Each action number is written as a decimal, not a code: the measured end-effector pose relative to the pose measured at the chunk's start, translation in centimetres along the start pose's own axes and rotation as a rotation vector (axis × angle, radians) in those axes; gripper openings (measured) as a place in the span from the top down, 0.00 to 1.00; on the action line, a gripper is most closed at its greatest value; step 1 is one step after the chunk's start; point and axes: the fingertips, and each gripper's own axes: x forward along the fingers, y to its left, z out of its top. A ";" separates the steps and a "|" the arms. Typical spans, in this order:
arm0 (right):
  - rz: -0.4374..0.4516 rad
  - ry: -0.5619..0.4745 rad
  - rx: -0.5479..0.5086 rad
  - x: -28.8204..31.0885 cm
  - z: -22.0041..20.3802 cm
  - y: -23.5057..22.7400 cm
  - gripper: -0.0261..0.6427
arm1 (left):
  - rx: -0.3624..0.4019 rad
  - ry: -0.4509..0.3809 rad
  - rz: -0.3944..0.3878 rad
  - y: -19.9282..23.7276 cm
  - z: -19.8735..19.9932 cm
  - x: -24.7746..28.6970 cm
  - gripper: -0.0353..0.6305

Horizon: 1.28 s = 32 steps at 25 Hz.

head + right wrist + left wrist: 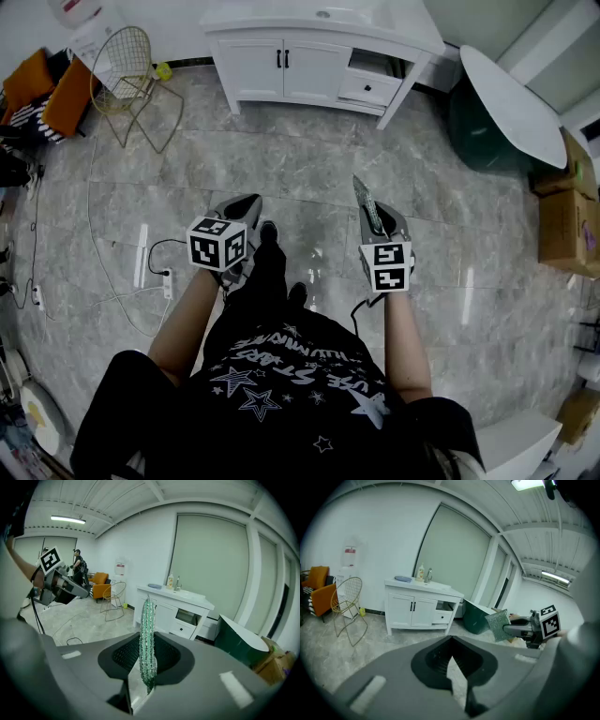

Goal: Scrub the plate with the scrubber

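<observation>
Tiles of grey marble floor [309, 159] stretch between the standing person and a white cabinet [291, 56] against the far wall, well apart from both grippers. The right gripper [378, 217] is held out at waist height, its fingers clamped on a green scrubber [366, 199] that stands on edge and sticks out past the tips; the right gripper view shows the same thin, glittery pad pinched upright between the jaws. The left gripper [247, 202] is level with it and just across the person's body, its fingers together with nothing between them. On the cabinet top, near a pale bottle [421, 573] and a tap, lies a flat bluish dish [403, 579] that may be the plate, though it is too small to be sure. A gold wire chair [127, 66] stands left of the cabinet, with orange seats [52, 89] beyond it. Right of the cabinet leans a dark green tub [483, 122] with a white oval top, and cardboard boxes [562, 225] sit along the right edge. A white power strip [167, 281] and its cable lie on the tiles near the person's left side.
</observation>
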 end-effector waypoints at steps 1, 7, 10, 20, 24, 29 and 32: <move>0.002 0.001 0.004 -0.1 -0.1 0.1 0.80 | -0.001 0.001 -0.001 -0.2 -0.2 -0.2 0.95; 0.008 -0.005 0.018 -0.7 -0.3 0.5 0.80 | -0.006 -0.010 0.006 -0.6 -0.4 -1.3 0.95; -0.003 -0.013 0.031 -0.9 0.0 0.3 0.80 | 0.001 -0.025 0.000 -0.7 0.1 -1.4 0.95; -0.007 -0.010 0.038 1.8 1.7 -0.6 0.80 | -0.027 -0.025 -0.018 1.4 0.2 -0.5 0.95; -0.023 -0.060 0.028 4.8 5.2 -1.5 0.80 | -0.032 -0.055 0.003 5.2 2.6 0.1 0.95; -0.018 -0.091 0.022 10.5 9.6 -2.7 0.80 | -0.046 -0.089 0.004 10.4 6.8 3.4 0.95; -0.029 -0.085 0.014 14.4 12.4 -4.3 0.80 | -0.057 -0.093 0.006 13.7 9.8 6.2 0.95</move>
